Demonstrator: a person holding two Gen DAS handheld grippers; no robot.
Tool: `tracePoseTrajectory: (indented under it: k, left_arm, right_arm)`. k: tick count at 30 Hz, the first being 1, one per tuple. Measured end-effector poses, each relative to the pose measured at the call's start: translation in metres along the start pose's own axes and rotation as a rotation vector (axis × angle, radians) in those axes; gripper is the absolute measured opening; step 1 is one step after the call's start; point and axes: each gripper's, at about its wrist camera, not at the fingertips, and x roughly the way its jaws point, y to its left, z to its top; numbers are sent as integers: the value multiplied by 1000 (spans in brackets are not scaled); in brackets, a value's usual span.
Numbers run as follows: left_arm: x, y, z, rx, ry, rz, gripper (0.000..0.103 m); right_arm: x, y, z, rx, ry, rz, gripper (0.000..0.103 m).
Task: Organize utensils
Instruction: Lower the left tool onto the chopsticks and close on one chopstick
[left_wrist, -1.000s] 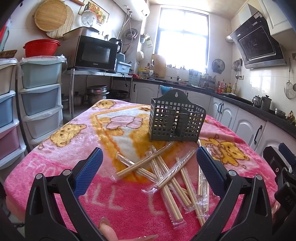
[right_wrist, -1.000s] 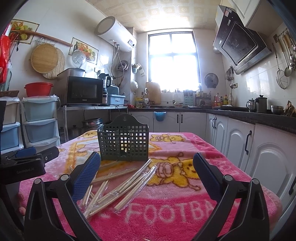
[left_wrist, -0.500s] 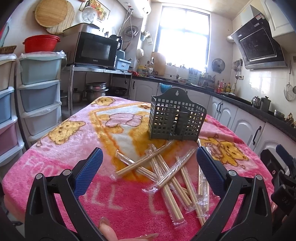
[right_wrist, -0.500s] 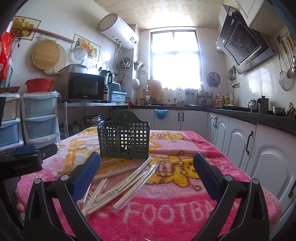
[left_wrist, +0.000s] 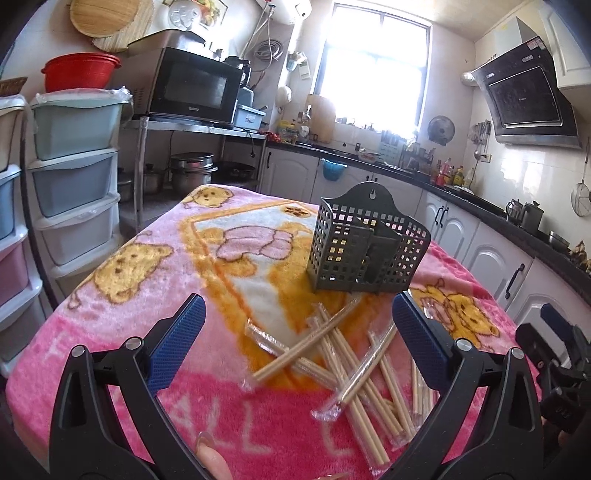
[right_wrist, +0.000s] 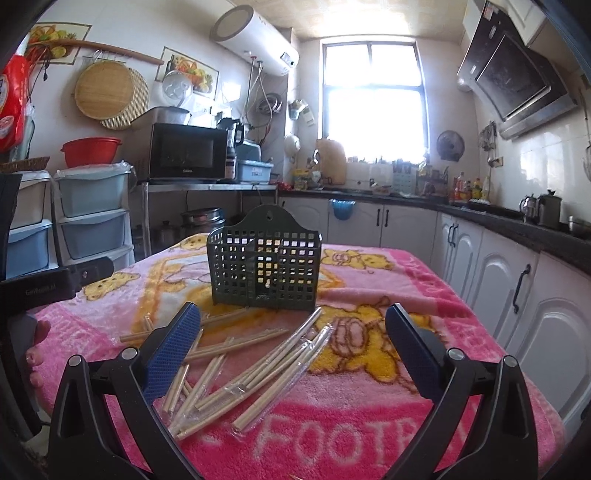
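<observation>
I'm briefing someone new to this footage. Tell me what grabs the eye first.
The bright pink cartoon-bear blanket over the table, with a loose, criss-crossed heap of wrapped wooden chopsticks at its near middle. Just behind the heap stands an empty dark green lattice utensil holder, upright. Both the left gripper and the right gripper are open, holding nothing.

Kitchen surroundings around a blanket-covered table
A pink cartoon-bear blanket fills the lower frame; at left stands a stack of plastic drawers with a red basin on top, a black microwave on a metal shelf beside it, a bright window at upper centre, a white water heater to its left, and a range hood at upper right
</observation>
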Motion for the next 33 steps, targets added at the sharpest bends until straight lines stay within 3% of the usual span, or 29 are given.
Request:
tracePoseTrajectory:
  k: [15,21,33]
  left_arm:
    - [54,-32,43,92,80,-78,94]
    - [86,-40,51,92,170,-133,94]
    - [149,-51,45,158,365,-218,94]
  right_arm:
    - [60,-24,31,-17,125,-9,97]
    - [91,-38,39,15,216,34,97]
    - [155,-59,38,46,405,20,96]
